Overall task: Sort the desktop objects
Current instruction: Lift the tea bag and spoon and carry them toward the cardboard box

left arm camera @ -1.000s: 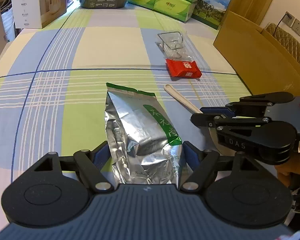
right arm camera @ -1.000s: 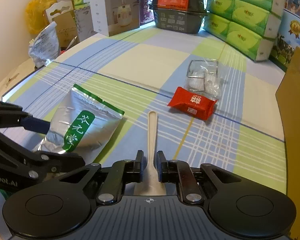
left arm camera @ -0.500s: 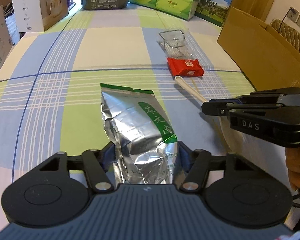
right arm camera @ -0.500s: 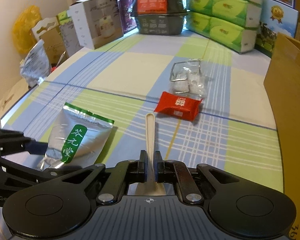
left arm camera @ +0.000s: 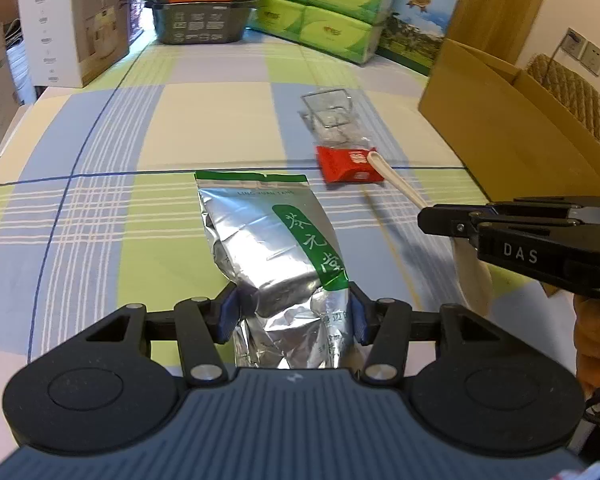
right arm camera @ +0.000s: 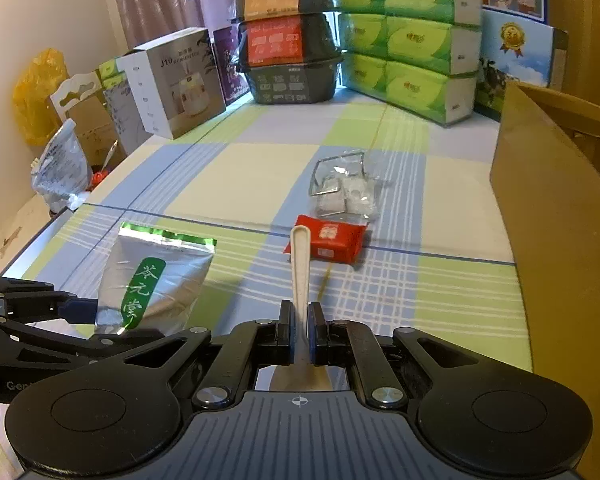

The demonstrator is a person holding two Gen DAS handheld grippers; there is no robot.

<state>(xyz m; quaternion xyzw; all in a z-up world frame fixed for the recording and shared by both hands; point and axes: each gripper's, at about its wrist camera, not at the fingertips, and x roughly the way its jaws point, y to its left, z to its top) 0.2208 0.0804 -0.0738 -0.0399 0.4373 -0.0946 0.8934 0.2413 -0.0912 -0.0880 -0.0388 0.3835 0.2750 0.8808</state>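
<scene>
Two grippers, left jaws clamped on foil tea pouch [left arm camera: 276,256], right jaws pinching white spoon [right arm camera: 300,268]

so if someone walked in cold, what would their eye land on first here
Most likely the crinkled silver foil tea bag with its green label, held by its near end between the left gripper fingers at the front of the checked tablecloth. Next, the pale spoon clamped by its bowl end in the right gripper, handle pointing at the red snack packet mid-table. The green tissue packs stacked at the far end also stand out.
</scene>
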